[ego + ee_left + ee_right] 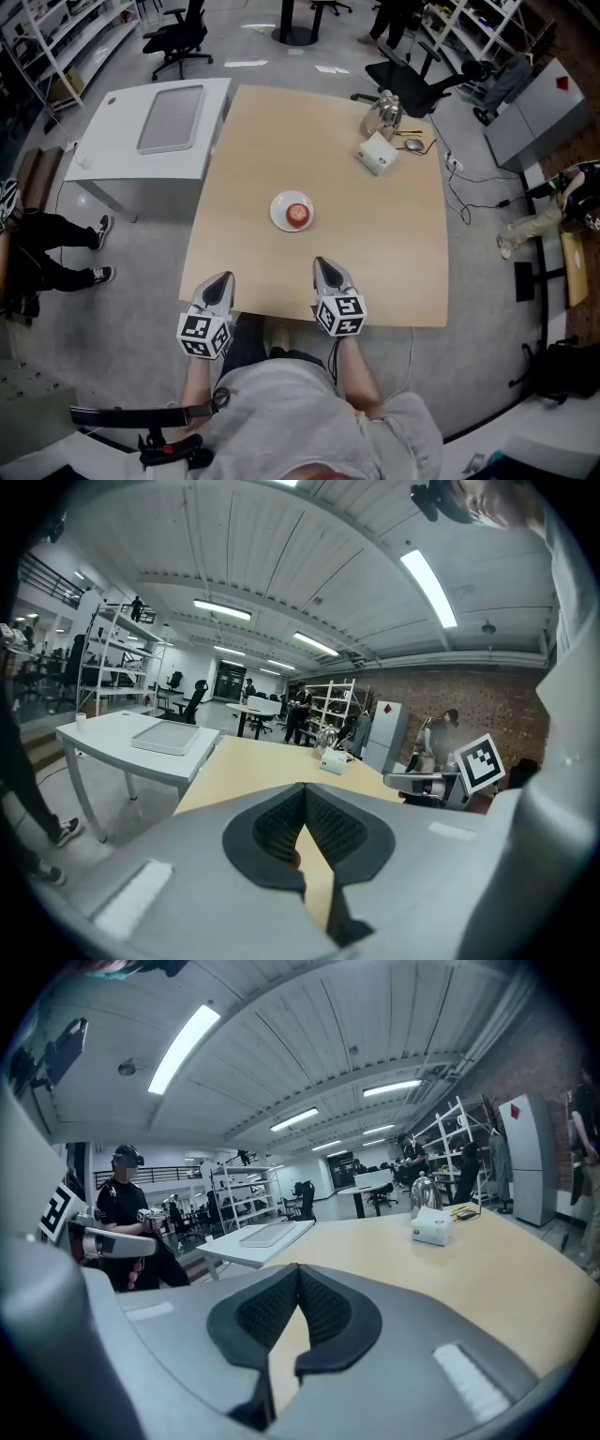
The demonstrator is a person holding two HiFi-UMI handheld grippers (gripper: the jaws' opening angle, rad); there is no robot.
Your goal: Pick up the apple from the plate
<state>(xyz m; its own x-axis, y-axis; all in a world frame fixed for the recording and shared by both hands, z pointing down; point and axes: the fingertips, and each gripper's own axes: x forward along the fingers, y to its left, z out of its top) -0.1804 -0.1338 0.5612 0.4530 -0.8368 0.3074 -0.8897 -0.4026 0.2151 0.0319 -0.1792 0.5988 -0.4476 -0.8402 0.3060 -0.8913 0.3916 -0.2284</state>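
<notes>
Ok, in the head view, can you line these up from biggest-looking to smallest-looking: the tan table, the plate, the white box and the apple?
1. tan table
2. plate and white box: they look about alike, so no ranking between them
3. apple

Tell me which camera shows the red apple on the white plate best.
The head view: it looks straight down on the red apple, unobstructed, sitting on the round white plate. I cannot make out the apple in either the left gripper view or the right gripper view.
</notes>
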